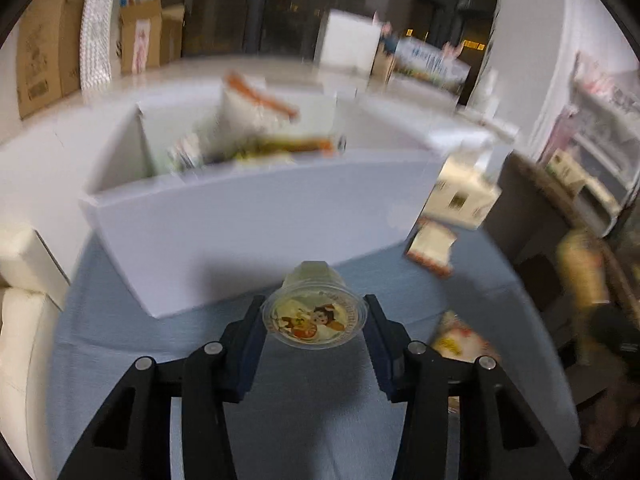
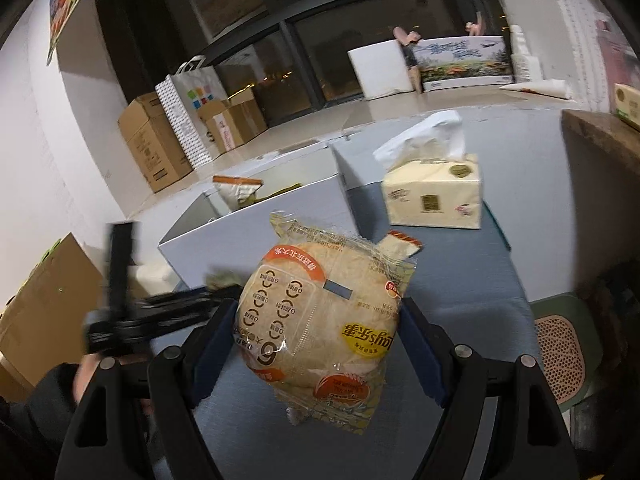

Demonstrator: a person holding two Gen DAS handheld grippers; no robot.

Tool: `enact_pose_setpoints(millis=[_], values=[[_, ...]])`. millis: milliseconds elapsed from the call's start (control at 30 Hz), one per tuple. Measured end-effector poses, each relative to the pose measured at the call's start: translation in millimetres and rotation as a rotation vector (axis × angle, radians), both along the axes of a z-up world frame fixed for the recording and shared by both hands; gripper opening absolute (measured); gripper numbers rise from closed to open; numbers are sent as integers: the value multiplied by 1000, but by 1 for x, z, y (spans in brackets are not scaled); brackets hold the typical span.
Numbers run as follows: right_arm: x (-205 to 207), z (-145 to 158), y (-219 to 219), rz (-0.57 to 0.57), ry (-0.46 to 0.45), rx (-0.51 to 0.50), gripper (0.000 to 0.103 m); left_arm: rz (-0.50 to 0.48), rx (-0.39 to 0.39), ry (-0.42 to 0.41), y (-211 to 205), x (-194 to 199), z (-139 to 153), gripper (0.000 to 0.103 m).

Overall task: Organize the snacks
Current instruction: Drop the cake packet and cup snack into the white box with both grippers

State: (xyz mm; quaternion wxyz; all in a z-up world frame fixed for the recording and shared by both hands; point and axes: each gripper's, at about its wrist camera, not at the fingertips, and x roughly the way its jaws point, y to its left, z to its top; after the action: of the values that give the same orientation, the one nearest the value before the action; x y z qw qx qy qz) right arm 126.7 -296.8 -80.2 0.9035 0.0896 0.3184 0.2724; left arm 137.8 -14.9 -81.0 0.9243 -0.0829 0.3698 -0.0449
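Observation:
My left gripper (image 1: pixel 315 310) is shut on a small clear jelly cup (image 1: pixel 314 316) with a cartoon lid, held above the blue tablecloth just in front of the white storage box (image 1: pixel 256 224). The box holds several snack bags (image 1: pixel 260 120). My right gripper (image 2: pixel 320 312) is shut on a round rice-cracker packet (image 2: pixel 324 320) in clear wrap, held above the table in front of the same white box (image 2: pixel 256 232). The left gripper (image 2: pixel 152 312) shows blurred at the left of the right wrist view.
A small snack packet (image 1: pixel 432 248) lies on the cloth right of the box and another packet (image 1: pixel 460 336) lies nearer. A cream tissue box (image 2: pixel 432 192) stands at the back right. Cardboard boxes (image 2: pixel 156 152) line the wall. A chair (image 2: pixel 560 356) stands at the right edge.

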Motion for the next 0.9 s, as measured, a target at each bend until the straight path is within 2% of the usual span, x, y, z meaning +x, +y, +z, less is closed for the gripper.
enact_pose_setpoints(millis=[100,200,367,600,833,867,900], values=[[9,6,19,39,-16,-18,83,-3,-7,-78,17,-12,36,52],[28,25,43,73,-65,-52,83,15,15,-146,36,0,67,52],[77,58,81,115,-109,-72,83,52,22,-188,63,27,93,52],[143,71,130,133,-83,-127,83,47,33,-169,74,72,90,52],[172,60,154,109,-55,-200,83,10,53,-133,61,90,69,52],[175,58,155,106,-49,-211,83,2,48,-112,61,94,65,53],[178,54,157,95,-38,-230,85,-3,31,-85,62,97,60,62]])
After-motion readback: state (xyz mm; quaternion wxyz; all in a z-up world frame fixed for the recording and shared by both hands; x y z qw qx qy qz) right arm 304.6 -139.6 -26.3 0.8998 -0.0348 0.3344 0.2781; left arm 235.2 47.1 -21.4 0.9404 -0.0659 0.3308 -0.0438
